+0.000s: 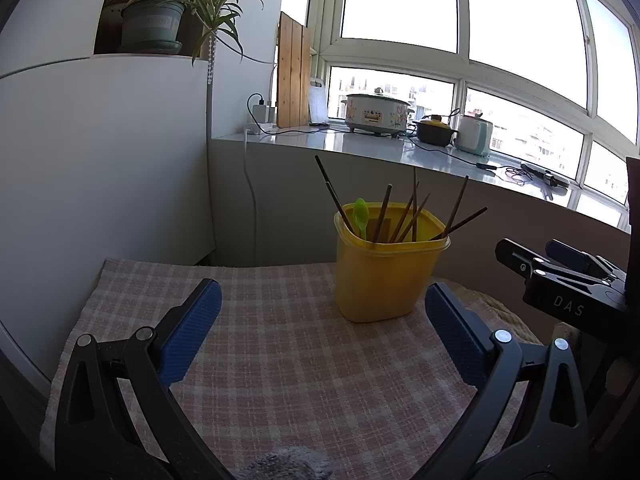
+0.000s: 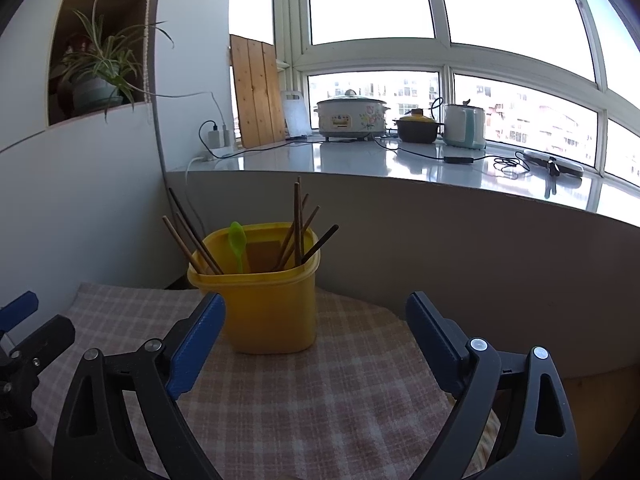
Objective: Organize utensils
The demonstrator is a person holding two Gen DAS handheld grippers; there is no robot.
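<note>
Left hand-held gripper point(image 1: 320, 312): blue pads spread wide, nothing between them, over the checked cloth point(image 1: 280, 380) on the bench. Right hand-held gripper point(image 2: 316, 320): pads likewise spread, empty.

Yellow container point(image 1: 386, 276) stands upright on the cloth, centre-right of the left wrist frame, centre-left of the right wrist frame, just beyond the right gripper's left pad. Inside it: brown chopsticks point(image 1: 382, 216) leaning at varied angles, and one green spoon point(image 1: 361, 216), bowl up.

Windowsill point(image 1: 360, 146) behind carries a rice cooker point(image 1: 376, 114).
</note>
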